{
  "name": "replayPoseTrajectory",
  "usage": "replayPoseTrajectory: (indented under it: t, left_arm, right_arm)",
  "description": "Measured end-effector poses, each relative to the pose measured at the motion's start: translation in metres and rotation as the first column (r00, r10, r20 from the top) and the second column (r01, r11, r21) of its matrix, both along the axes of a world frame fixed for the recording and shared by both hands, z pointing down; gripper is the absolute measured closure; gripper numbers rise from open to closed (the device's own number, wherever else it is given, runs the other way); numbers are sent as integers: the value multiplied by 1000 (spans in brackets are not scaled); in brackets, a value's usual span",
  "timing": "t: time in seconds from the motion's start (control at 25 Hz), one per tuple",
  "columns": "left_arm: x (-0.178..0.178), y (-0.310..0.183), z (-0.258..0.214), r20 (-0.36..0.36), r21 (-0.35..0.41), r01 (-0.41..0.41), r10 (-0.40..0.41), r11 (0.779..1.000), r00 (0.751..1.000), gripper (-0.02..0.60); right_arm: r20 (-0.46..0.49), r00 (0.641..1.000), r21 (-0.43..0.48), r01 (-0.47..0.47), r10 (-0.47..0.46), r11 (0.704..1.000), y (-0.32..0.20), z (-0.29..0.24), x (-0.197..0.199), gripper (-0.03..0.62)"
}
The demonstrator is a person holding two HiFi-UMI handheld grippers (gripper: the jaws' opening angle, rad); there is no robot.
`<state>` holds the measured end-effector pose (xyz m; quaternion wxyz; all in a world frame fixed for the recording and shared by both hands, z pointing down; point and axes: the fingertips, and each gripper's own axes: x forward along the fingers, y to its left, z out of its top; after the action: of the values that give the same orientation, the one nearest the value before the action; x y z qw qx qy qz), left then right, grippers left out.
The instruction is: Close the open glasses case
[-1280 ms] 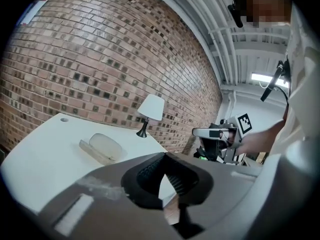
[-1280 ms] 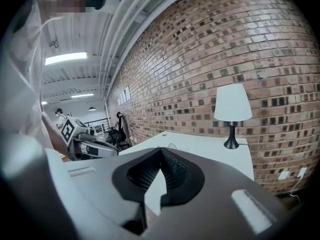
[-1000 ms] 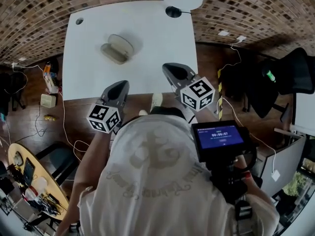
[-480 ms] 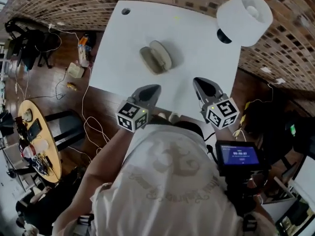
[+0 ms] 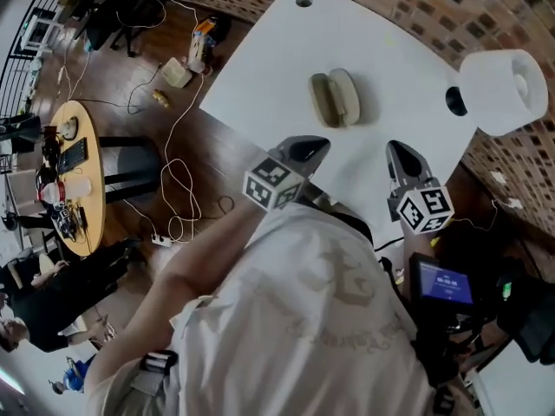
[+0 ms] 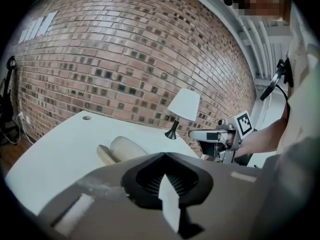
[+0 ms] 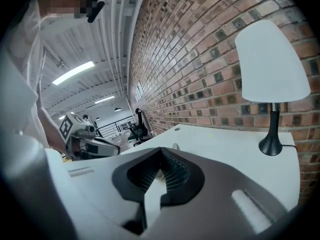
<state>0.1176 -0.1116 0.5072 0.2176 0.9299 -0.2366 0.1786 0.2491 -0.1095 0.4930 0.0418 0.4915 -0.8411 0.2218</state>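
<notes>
The beige glasses case [image 5: 336, 98] lies open on the white table [image 5: 260, 85], lid and base side by side; it also shows as the case [image 6: 121, 148] ahead of the left jaws. My left gripper [image 5: 310, 146] hovers over the table's near edge, short of the case, shut and empty. My right gripper [image 5: 397, 152] is to its right, also shut with nothing held, and apart from the case. In the right gripper view, the right gripper's [image 7: 161, 150] own jaws hide most of the case.
A white-shaded lamp [image 5: 503, 81] on a black base [image 5: 456, 100] stands right of the case. A cable hole [image 5: 303, 1] sits at the table's far corner. Cables [image 5: 186, 189] lie on the wooden floor left of the table, beside a round side table [image 5: 74, 172].
Both grippers have moved forward from the table's near edge toward the case. The head view has swung, so the table now runs diagonally. The case has not moved.
</notes>
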Motion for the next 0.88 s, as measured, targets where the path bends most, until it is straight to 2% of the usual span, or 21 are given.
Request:
replayPoseTrajectory:
  t: [0.44, 0.64, 0.88]
  left_arm:
    - [-36, -46, -1, -23, -10, 24, -25, 1000, 999, 577]
    - [-48, -54, 6, -47, -42, 6, -8, 999, 999, 577]
    - [-57, -74, 12, -40, -53, 7, -9, 999, 999, 577]
  right_arm:
    - [-32, 999, -31, 22, -22, 999, -47, -1, -36, 586]
    - [-73, 997, -61, 5, -10, 998, -60, 3, -45, 586]
    - [-84, 996, -89, 19, -26, 996, -81, 11, -60, 586]
